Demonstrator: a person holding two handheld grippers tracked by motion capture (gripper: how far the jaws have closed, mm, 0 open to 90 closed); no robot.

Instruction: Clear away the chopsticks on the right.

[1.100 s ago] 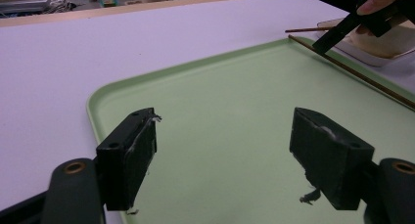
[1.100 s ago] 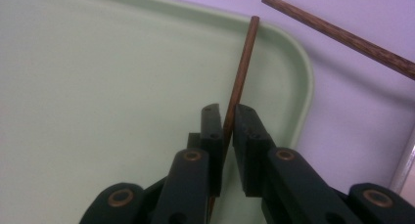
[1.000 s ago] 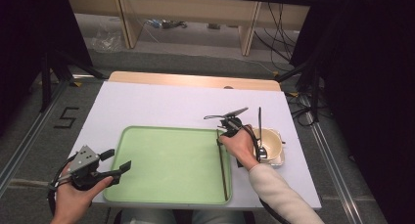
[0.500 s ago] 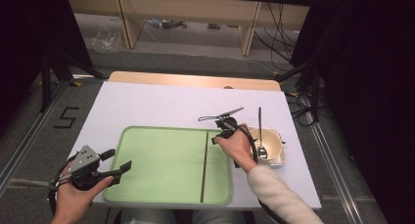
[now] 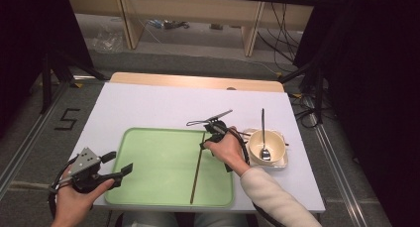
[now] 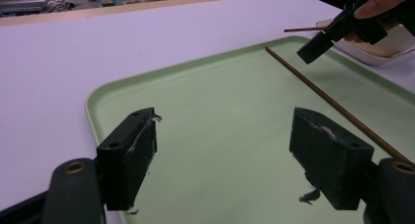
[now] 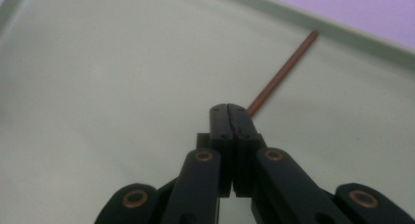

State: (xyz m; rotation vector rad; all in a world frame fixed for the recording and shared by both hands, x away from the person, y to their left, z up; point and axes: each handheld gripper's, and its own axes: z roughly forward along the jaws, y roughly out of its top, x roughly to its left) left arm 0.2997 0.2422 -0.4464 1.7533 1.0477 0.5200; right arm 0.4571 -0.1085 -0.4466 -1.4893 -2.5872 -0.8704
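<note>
A: What is in the green tray (image 5: 148,187)?

B: One long brown chopstick (image 5: 197,168). It lies flat in the right part of the tray, and its far end pokes a bit over the far rim.

A: And the bowl?

B: The cream bowl (image 5: 267,145) stands on the white tabletop (image 5: 148,108), just right of the tray. A metal spoon (image 5: 264,138) is in it, with its handle sticking out the far side.

A: What does the right claw (image 5: 207,142) do?

B: Its jaws are pressed tight together over the chopstick. I cannot tell if they pinch it.

A: And the left claw (image 5: 128,169)?

B: Its jaws are wide apart, with nothing in them. It is at the tray's near left edge.
</note>
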